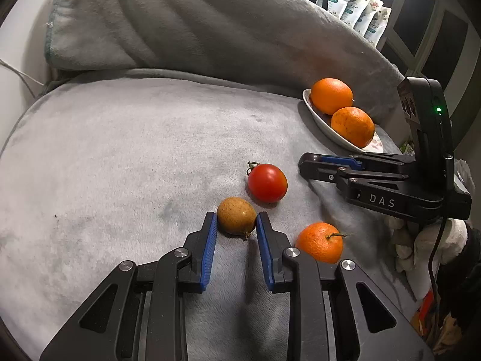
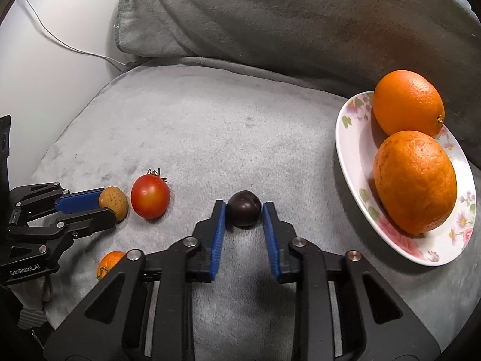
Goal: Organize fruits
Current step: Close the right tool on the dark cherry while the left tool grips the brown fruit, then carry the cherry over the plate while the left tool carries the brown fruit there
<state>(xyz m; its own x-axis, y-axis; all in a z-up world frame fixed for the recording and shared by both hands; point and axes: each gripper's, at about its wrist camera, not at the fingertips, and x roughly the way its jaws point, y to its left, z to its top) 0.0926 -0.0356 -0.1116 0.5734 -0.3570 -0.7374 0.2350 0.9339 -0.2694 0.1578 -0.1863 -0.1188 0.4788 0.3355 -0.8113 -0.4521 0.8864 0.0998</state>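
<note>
Your left gripper (image 1: 236, 225) has its blue-padded fingers on either side of the speckled brown-yellow round fruit (image 1: 236, 220) on the grey plush cushion (image 1: 120, 150). The pads look to be touching its sides, so you are clasping it, and it sits on the fabric. Just beyond it lies the round red tomato with a green stem (image 1: 267, 182), and to the right of your fingers the small stemmed orange mandarin (image 1: 319, 242).

Only your right wrist view shows the dark purple plum (image 2: 243, 208). It rests on the cushion between the tips of your right gripper (image 2: 244, 210). The left pad looks to be against it, while a thin gap shows on the right side, so the jaws are parted around it and not clamped. From the left wrist view the right gripper (image 1: 303, 165) is seen side-on and the plum is hidden.

The right wrist view also shows your left gripper (image 2: 106, 206) from the side with the speckled fruit (image 2: 113, 203) at its tips, the tomato (image 2: 150, 196) just beside it, and the mandarin (image 2: 109, 263) half hidden behind your own finger linkage.

The white oval plate with pink floral print (image 2: 348, 156) sits at the right edge of the cushion, against the grey pillow (image 2: 300, 15). It holds two large oranges touching each other: the smooth rear orange (image 2: 407, 103) and the speckled front orange (image 2: 415, 182). The left wrist view shows the same plate (image 1: 318, 117) edge-on.
</note>
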